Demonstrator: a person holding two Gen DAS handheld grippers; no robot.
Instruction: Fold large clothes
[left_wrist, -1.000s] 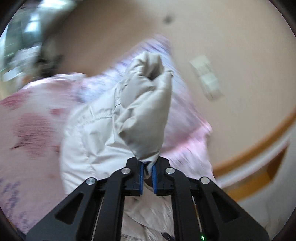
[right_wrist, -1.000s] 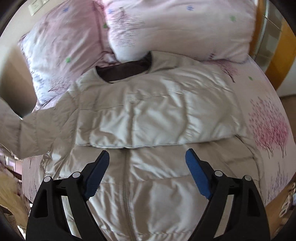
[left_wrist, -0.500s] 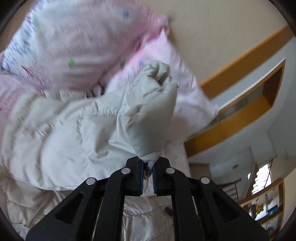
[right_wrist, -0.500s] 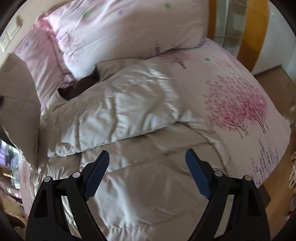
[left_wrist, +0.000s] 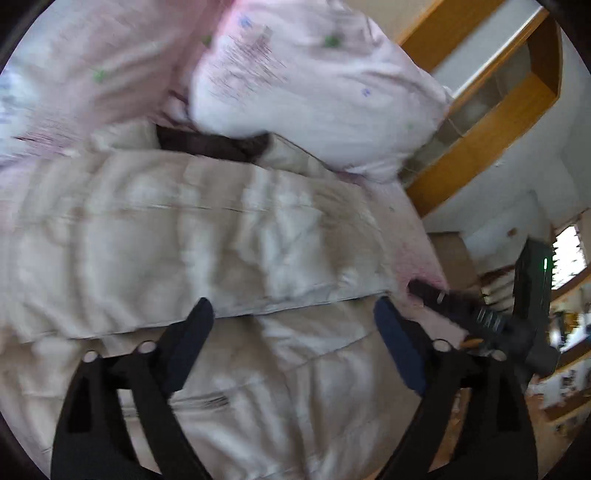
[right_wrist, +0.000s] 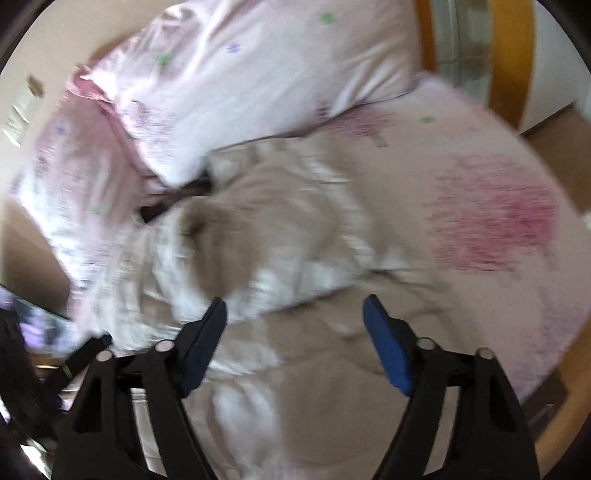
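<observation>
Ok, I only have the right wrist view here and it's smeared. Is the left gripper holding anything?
Observer: No. In the left wrist view the left gripper is open. Its jaws have just been opening, and nothing is between them.
Operator: Where does the sleeve lie?
Observer: The sleeve lies folded flat across the chest of the jacket, its lower edge just ahead of the fingertips.
Operator: And the collar?
Observer: Its dark lining shows nearly full width there, with the pillow overlapping its upper edge.
</observation>
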